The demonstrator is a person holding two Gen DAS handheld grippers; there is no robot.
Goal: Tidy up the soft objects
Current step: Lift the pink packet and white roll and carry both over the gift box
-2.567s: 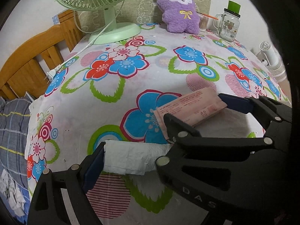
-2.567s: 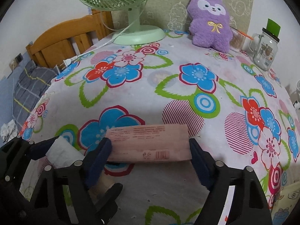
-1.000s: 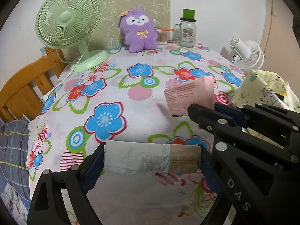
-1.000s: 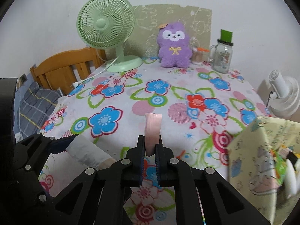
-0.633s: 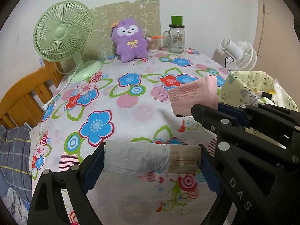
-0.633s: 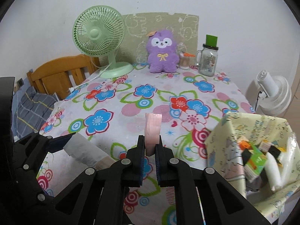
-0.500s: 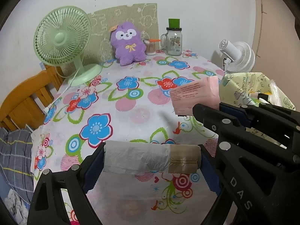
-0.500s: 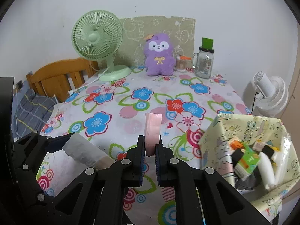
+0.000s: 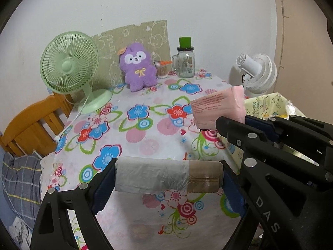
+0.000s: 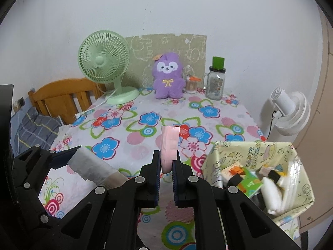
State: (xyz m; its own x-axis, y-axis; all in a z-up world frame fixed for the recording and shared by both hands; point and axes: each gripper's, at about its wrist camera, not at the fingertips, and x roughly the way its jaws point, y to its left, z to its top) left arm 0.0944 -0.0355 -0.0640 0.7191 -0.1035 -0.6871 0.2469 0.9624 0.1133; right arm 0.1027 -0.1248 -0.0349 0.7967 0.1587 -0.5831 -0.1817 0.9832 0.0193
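Table (image 9: pixel 149 137) now lower | roll (image 9: pixel 166 177), pink pack (image 10: pixel 169 145) lifted higher

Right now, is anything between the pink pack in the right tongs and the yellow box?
No. In the right wrist view, only bare flowered tablecloth shows between the pink pack in the right tongs and the yellow box.

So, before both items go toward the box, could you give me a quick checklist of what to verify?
1. Left gripper clamps roll end to end: ok.
2. Right gripper shut on pink pack: ok.
3. Both items lifted clear of the tablecloth: ok.
4. Yellow box open at the top: ok.
5. Free room inside the box: cannot tell, it already holds several things.
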